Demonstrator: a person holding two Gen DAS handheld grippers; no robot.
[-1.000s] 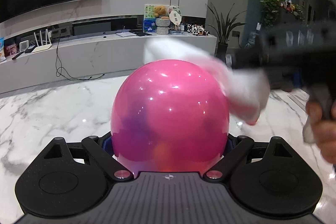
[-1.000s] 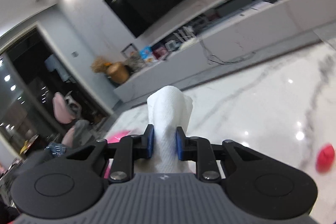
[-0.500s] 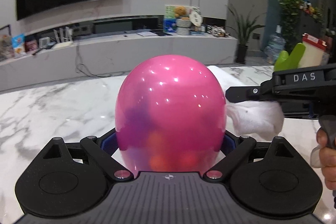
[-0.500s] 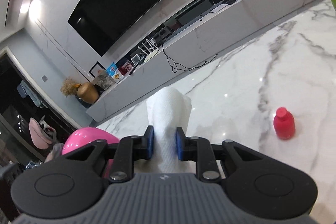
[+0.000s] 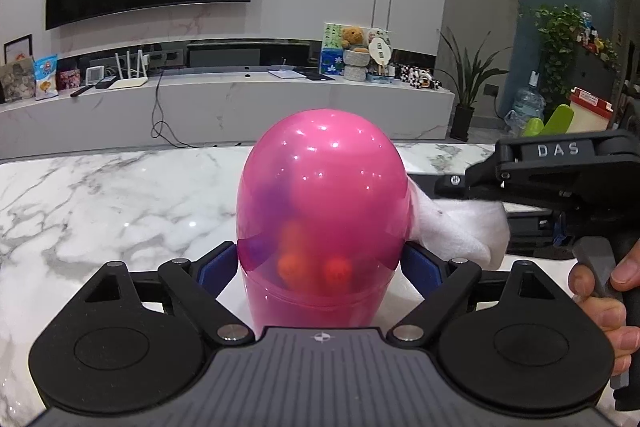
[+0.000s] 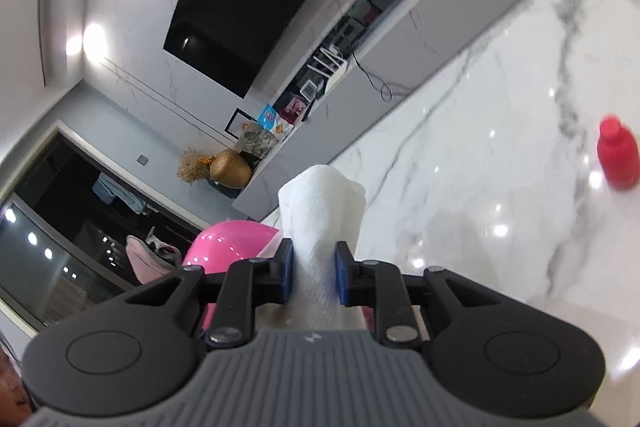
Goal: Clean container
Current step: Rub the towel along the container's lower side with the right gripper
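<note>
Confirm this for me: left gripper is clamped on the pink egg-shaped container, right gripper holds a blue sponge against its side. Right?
Not quite. The right gripper holds a white paper towel, not a blue sponge; the right wrist view shows it pinched between the blue pads. The rest stands: the left gripper is clamped on the pink egg-shaped container, and in the left wrist view the towel touches its side.

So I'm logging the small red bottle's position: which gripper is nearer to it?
Right. The right gripper, shut on the paper towel, has the red bottle ahead to its right. The left gripper holds the pink container; no bottle in its view.
</note>
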